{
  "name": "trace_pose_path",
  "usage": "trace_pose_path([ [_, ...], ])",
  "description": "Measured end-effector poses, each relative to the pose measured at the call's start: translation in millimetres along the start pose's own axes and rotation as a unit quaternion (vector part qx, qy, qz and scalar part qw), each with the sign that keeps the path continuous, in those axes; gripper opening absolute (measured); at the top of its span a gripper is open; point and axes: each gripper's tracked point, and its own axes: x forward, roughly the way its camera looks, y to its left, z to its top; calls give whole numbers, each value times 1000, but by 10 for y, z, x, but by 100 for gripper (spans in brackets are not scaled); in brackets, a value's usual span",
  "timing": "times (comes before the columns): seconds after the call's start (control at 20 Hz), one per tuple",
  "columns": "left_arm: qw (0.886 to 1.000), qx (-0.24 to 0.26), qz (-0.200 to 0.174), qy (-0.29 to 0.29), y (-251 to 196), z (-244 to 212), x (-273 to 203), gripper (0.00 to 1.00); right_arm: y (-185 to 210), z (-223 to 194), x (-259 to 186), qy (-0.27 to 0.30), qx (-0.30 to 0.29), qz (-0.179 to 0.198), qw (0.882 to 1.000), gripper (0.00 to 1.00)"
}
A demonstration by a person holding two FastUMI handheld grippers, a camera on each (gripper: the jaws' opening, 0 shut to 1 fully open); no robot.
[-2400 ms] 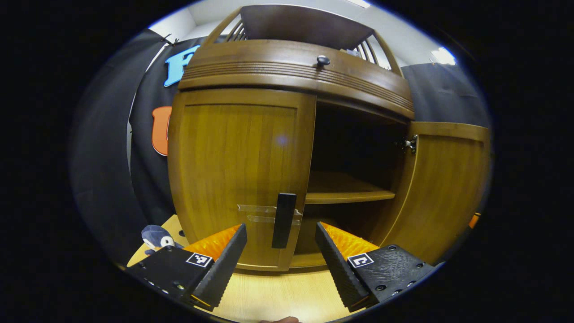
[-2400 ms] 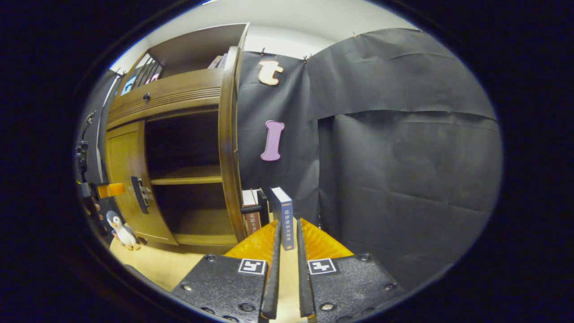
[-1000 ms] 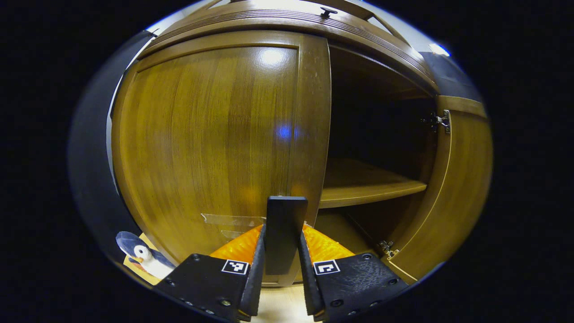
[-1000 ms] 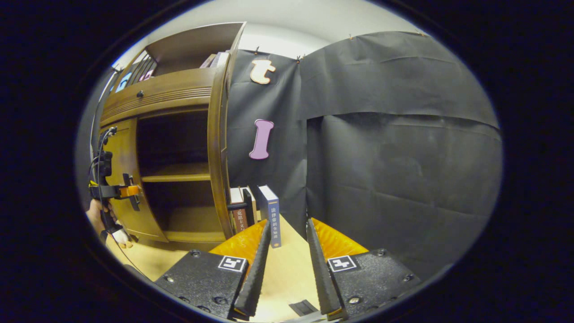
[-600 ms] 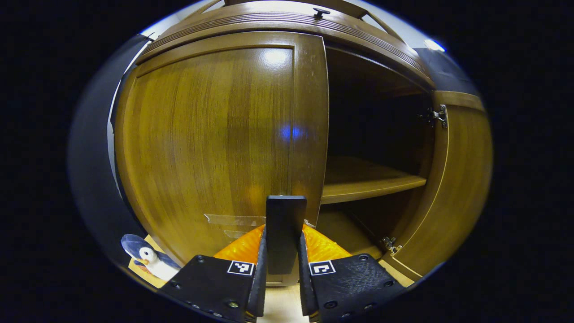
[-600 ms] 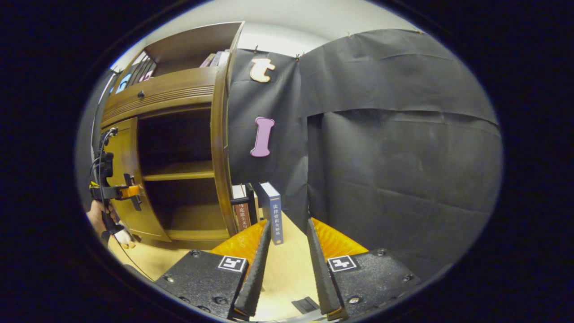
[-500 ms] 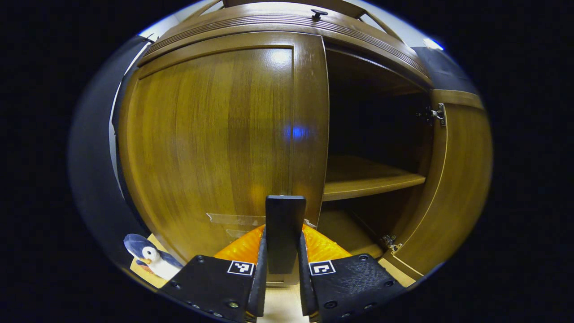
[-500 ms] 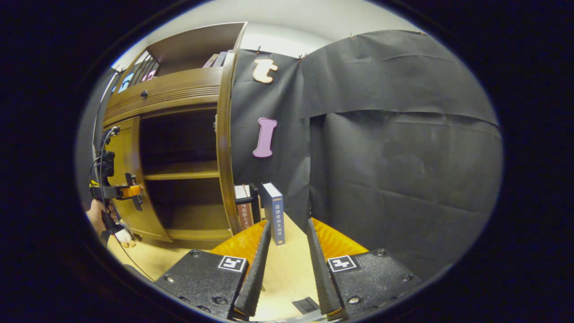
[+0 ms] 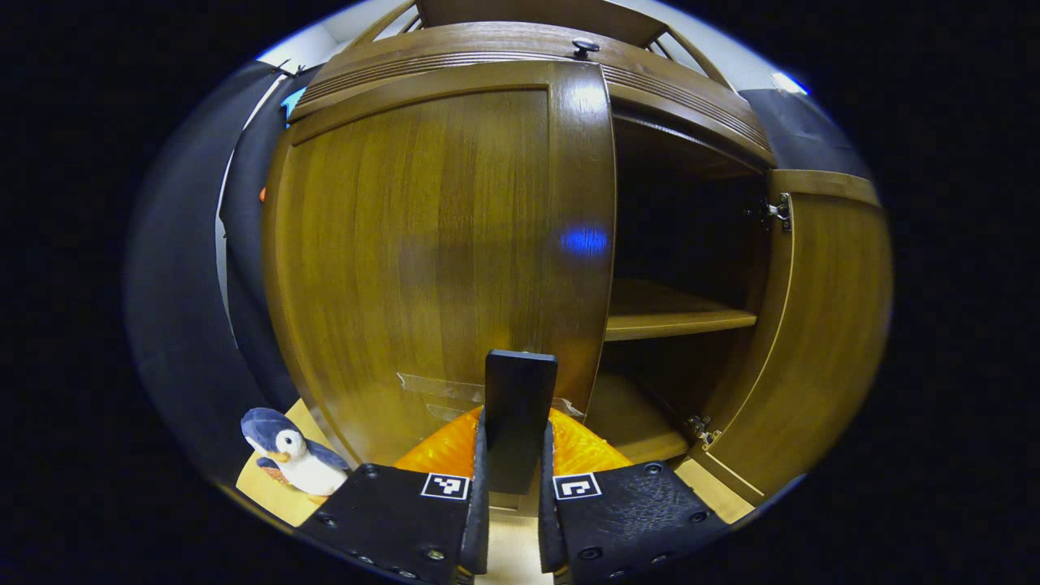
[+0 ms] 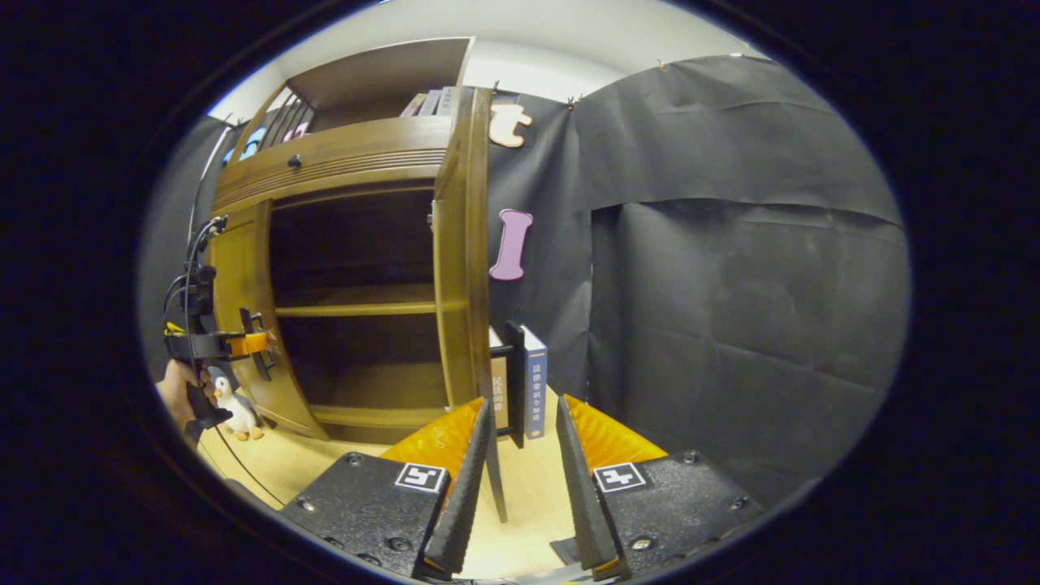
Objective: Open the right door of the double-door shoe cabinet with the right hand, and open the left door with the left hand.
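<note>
We have the brown wooden double-door shoe cabinet [image 9: 455, 244] standing on the pale wooden tabletop [image 10: 325, 463], toward its back edge. Its right door [image 9: 821, 325] is swung wide open; its left door [image 9: 439, 244] is only slightly ajar. Our left gripper [image 9: 512, 520] is clenched on that door's flat black upright handle [image 9: 518, 406] — both fingers press its sides. Our right gripper [image 10: 520, 487] hangs released near the open right door's edge, jaws apart and empty.

We judge the step in hand to be the left door's opening; the next move calls for pulling along the hinge's arc, keeping the grip square so the handle doesn't slip.

A small plush penguin [image 9: 292, 463] sits by the cabinet's left corner. Upright books [image 10: 528, 390] stand behind the right door — their spines carry Chinese characters too small for us to read.
</note>
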Motion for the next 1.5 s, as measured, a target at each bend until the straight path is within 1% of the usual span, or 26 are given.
trace_pose_path([
  [0.2,1000,0,2,-1,60,-24,-175,23,52,-33,25,6,-10,26,1000,54],
  [0.3,1000,-3,3,-1,84,-40,-242,23,143,-87,61,7,-13,36,999,53],
  [0.45,1000,-6,5,-1,100,-64,-276,23,302,-80,91,10,-16,49,999,54],
  [0.5,1000,-7,5,-1,107,-70,-297,23,337,-66,111,10,-16,53,998,53],
  [0.65,1000,-6,9,-6,179,-85,-421,24,386,-74,126,8,-22,52,998,54],
  [0.7,1000,-8,10,-5,190,-90,-455,23,429,-74,117,11,-23,59,998,55],
  [0.75,1000,-10,11,-4,206,-100,-489,23,447,-95,108,13,-25,61,998,54],
  [0.8,1000,-13,12,-5,218,-104,-516,23,454,-89,107,12,-26,63,998,55],
  [1.05,1000,-16,17,-4,312,-132,-684,23,597,-93,135,15,-26,77,997,55],
  [1.15,1000,-18,20,-2,357,-147,-736,23,682,-90,130,16,-28,85,996,54],
  [1.2,1000,-19,21,-2,367,-154,-766,23,716,-84,132,16,-30,88,996,55],
  [1.3,999,-22,23,-2,406,-161,-819,23,770,-108,129,19,-33,94,995,55],
  [1.35,999,-23,25,-2,427,-170,-847,23,792,-139,130,22,-33,96,995,54],
  [1.4,999,-24,27,-1,443,-179,-860,23,816,-150,132,23,-33,99,994,55],
  [1.5,999,-25,30,0,484,-191,-913,23,871,-154,129,24,-35,105,994,55],
])
